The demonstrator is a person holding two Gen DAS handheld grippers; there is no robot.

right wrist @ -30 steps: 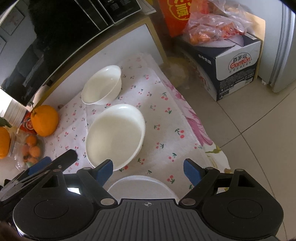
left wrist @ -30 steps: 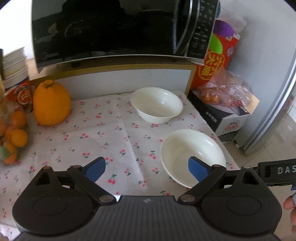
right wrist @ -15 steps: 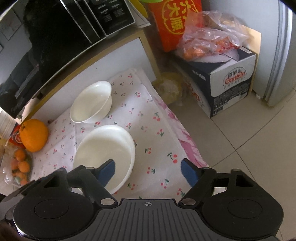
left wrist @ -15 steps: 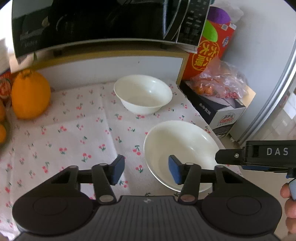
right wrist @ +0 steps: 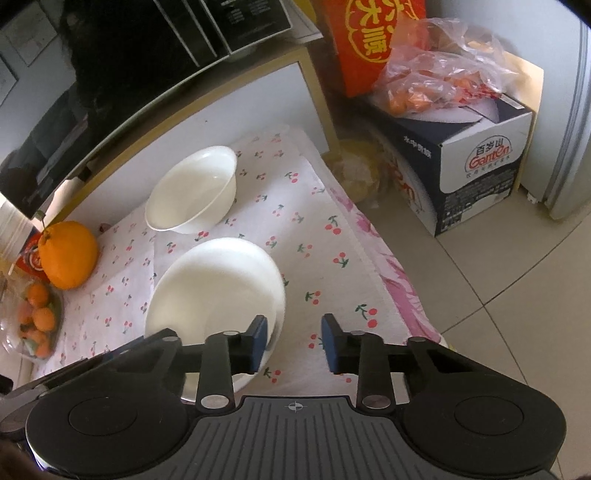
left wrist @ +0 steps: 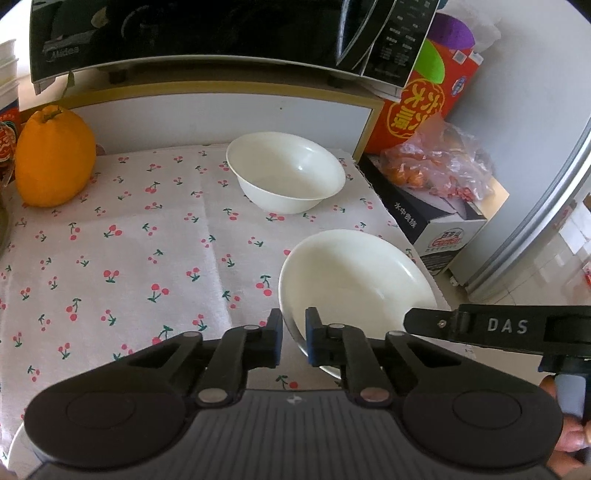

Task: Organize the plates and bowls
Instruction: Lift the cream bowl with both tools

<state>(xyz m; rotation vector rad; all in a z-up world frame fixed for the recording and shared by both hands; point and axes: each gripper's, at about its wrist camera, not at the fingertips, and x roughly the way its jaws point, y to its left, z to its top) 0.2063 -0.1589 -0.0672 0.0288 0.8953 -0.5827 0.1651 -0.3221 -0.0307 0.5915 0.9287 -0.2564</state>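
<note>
Soft daylight fills both fisheye views, bright and even, with only faint shadows under the bowl and the plate on the cloth. The glossy microwave door mirrors the room darkly in the left view. White glaze washes out on the plate in the right view. Straight edges bow strongly toward the corners, which darken to black, and slight blur softens the outer parts of each frame.

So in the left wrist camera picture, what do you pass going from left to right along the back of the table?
Big orange fruit → white bowl → red box → bag of small oranges lying on the dark carton.
</note>
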